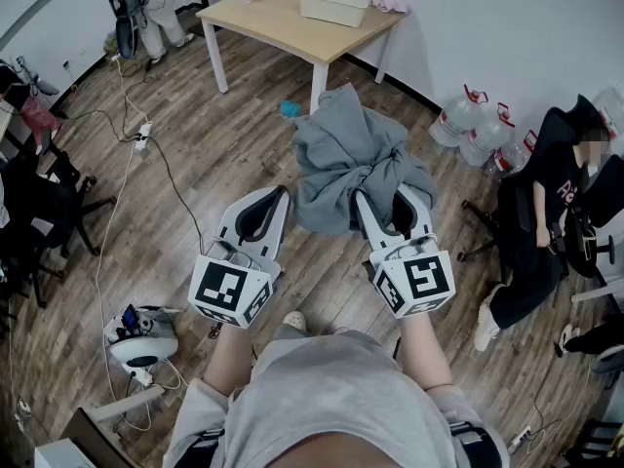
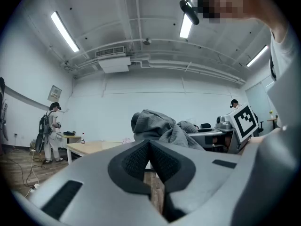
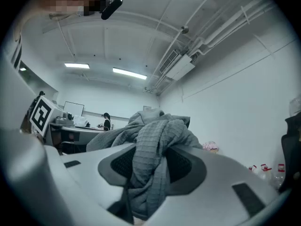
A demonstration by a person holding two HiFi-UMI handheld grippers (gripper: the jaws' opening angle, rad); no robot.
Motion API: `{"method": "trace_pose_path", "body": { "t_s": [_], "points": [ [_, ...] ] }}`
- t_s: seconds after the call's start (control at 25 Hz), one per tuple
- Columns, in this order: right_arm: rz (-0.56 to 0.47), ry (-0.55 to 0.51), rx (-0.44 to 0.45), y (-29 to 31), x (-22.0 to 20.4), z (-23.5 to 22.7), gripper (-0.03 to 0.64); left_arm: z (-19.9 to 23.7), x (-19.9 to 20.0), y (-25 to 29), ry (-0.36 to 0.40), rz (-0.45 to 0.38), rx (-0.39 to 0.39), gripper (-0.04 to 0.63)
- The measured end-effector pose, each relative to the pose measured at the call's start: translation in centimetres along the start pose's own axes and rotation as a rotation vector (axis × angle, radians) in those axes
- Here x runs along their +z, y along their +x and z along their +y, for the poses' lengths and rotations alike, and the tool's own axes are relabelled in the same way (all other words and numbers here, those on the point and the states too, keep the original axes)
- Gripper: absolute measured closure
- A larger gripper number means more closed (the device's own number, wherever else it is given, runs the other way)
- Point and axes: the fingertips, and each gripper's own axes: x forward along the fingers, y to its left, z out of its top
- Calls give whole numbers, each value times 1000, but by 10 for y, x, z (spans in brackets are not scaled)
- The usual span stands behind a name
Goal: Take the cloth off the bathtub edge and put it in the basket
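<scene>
The grey waffle-weave cloth (image 1: 349, 154) hangs bunched in the air above the wooden floor, in front of me. My right gripper (image 1: 388, 201) is shut on it. In the right gripper view a thick fold of the cloth (image 3: 150, 145) fills the gap between the dark pads (image 3: 186, 166) of the right gripper (image 3: 151, 155). My left gripper (image 1: 275, 197) is beside it on the left, shut with nothing in it. In the left gripper view, the jaws of the left gripper (image 2: 149, 144) meet at the tips, and the cloth (image 2: 155, 124) shows beyond them. No bathtub or basket is in view.
A wooden table (image 1: 283, 22) at the back holds a white tray (image 1: 334, 5). Water bottles (image 1: 483, 130) stand by the wall. A person sits on a chair (image 1: 546, 203) at the right. Cables and a power strip (image 1: 143, 135) lie on the floor at left, near a white device (image 1: 141, 337).
</scene>
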Motion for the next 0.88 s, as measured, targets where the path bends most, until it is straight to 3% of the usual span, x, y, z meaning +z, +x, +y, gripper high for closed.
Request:
{"method": "trace_pose_path", "body": {
  "t_s": [0.4, 0.88],
  "points": [
    [-1, -3, -20, 2, -2, 3, 445, 5, -4, 2, 4, 3, -23, 600],
    [-17, 27, -48, 24, -6, 25, 445, 39, -9, -5, 4, 1, -63, 600]
  ]
}}
